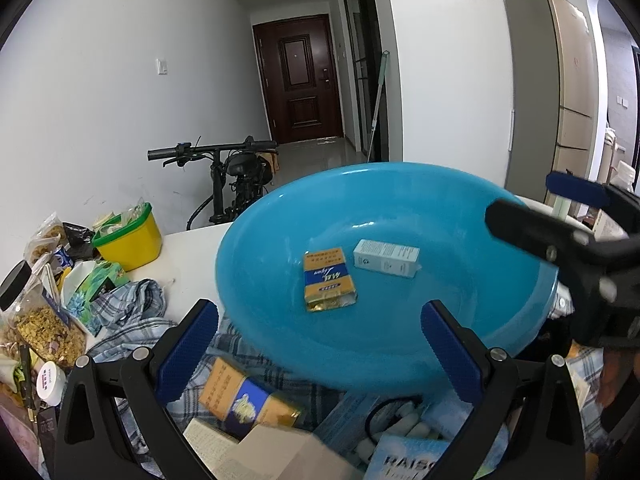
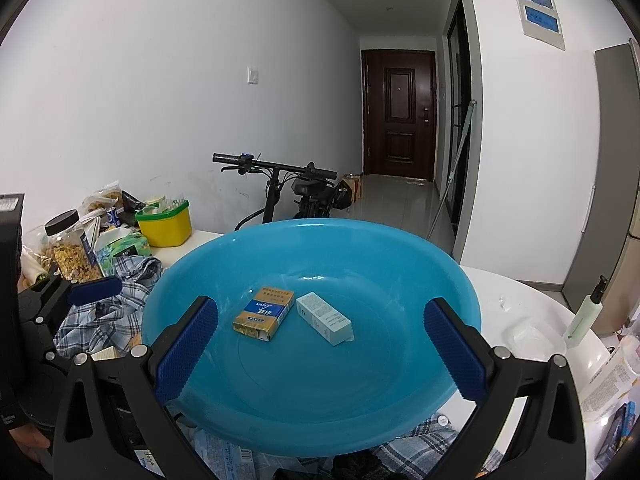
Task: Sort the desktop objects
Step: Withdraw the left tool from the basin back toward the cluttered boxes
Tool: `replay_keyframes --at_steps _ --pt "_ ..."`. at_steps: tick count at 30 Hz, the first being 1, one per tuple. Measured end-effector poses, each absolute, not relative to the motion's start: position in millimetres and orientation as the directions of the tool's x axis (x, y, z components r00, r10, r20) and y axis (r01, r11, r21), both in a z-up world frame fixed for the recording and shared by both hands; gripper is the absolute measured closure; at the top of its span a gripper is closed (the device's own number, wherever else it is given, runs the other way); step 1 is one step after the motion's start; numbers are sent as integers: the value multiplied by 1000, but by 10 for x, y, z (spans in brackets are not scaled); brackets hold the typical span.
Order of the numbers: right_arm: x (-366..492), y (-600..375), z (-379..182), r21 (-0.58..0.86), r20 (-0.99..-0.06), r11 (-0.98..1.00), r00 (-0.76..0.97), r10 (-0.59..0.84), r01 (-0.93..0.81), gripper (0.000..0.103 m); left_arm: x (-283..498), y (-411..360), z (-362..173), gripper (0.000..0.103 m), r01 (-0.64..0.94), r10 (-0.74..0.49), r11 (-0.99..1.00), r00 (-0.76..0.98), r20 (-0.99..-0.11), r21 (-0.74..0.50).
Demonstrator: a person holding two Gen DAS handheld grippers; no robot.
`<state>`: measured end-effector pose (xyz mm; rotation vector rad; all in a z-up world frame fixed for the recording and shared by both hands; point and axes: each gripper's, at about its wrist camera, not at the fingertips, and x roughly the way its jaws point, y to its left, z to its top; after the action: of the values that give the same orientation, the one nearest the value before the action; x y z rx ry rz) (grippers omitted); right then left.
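A big blue basin [image 1: 400, 320] [image 2: 400, 380] stands on the white table and holds a yellow-and-blue pack [image 1: 329, 284] [image 2: 263, 312] and a small white box [image 1: 386, 258] [image 2: 324, 318]. My left gripper [image 1: 320, 344] is open and empty over the basin's near rim, above another yellow-and-blue pack [image 1: 244, 398] and small boxes on a plaid cloth. My right gripper [image 2: 320, 344] is open and empty over the basin's near edge. It also shows in the left wrist view [image 1: 532, 208] at the basin's right rim.
A plaid shirt [image 1: 128, 308] [image 2: 116, 300] lies left of the basin. Behind it stand a yellow tub [image 1: 128, 240] [image 2: 164, 222], a tissue pack [image 1: 96, 284], snack bags and a cereal jar [image 2: 72, 248]. A green pump bottle [image 2: 586, 308] stands at right. A bicycle [image 2: 288, 192] leans behind the table.
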<state>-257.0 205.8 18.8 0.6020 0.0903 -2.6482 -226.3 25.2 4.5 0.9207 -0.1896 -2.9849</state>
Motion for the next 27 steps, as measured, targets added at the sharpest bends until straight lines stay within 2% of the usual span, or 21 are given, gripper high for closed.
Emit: replay_keyframes --at_steps 9,18,27 --pt "-2570 2055 193 30 -428 -907 -815 -391 419 0 -1770 -108 159 0 -14 -45 -995 -837 -546 103" --pt "-2565 2056 193 28 -430 -906 -813 -393 423 0 -1467 -370 -112 0 -83 58 -996 -795 -603 14" --pt "-2563 2037 187 16 -438 -905 -811 -389 425 0 -1570 -319 -394 0 -107 81 -994 -747 -660 -1"
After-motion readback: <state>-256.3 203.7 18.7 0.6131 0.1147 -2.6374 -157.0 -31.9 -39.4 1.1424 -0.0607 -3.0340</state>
